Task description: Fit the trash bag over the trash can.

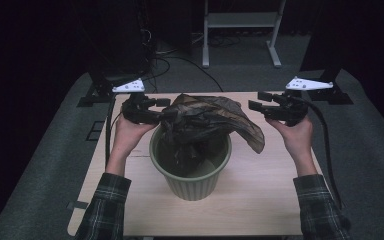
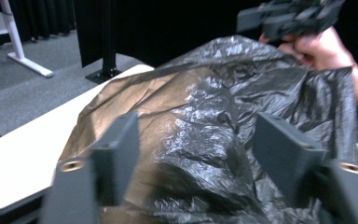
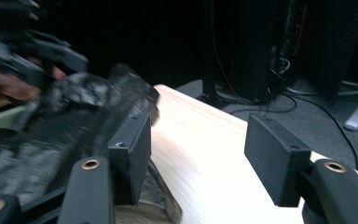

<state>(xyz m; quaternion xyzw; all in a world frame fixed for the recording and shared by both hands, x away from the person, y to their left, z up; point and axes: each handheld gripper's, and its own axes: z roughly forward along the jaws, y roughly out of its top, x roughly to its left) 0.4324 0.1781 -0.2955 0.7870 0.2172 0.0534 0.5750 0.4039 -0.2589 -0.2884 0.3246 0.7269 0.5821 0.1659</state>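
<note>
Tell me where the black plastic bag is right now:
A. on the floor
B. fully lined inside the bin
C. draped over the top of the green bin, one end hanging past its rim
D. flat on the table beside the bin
C: the black plastic bag lies bunched across the mouth of the green bin, and its right end hangs out past the rim over the table.

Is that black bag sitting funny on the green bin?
Yes. The black plastic bag is not lining the green bin; it lies crumpled in a heap across the rim, with one flap drooping over the right side. Both grippers have let go.
</note>
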